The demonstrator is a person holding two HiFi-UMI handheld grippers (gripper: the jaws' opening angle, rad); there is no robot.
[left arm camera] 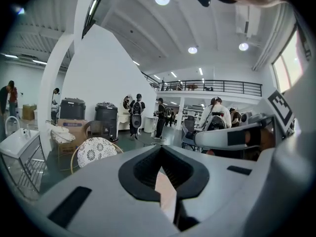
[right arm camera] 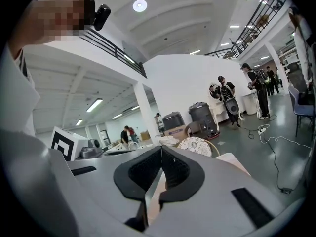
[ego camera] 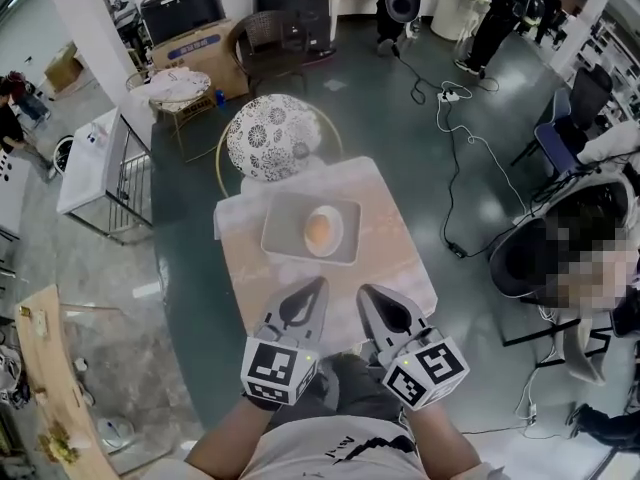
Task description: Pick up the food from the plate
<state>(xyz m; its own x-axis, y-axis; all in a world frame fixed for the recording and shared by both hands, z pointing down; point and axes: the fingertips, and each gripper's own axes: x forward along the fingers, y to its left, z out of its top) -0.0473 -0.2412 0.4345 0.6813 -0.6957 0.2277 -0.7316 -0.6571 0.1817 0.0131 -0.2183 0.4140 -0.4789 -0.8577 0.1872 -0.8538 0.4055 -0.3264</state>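
The food [ego camera: 320,230] sits on the right half of the grey rectangular plate [ego camera: 283,230]. It is a round, pale piece with an orange middle. The plate lies in the far half of the small table [ego camera: 400,263], square to you and straight ahead. That looks like a deliberate setup, with the target about as reachable from either hand and nothing crowding it. Beyond the table's far edge stands a chair [ego camera: 272,136] with a patterned seat, well clear of the work.

You hold both tools over the near edge of the table, side by side and close together. Their tips point away from you toward the plate, and neither has reached it. The left gripper [ego camera: 321,282] aims at about the food itself. The right gripper [ego camera: 362,290] aims just to the right of it, so the left one has the straighter line in. Both point nearly level, dipped only slightly, with the marker cubes [ego camera: 279,371] turned up toward your head and your forearms drawn in close to your body.

Both tools are clenched with nothing in them — each gripper's own view shows the dark pads meeting at the tips and only table surface through the gap behind them. My judgement is that whichever one you use must open before it gets to the plate, and it should dip more steeply to close around a low, rounded piece.
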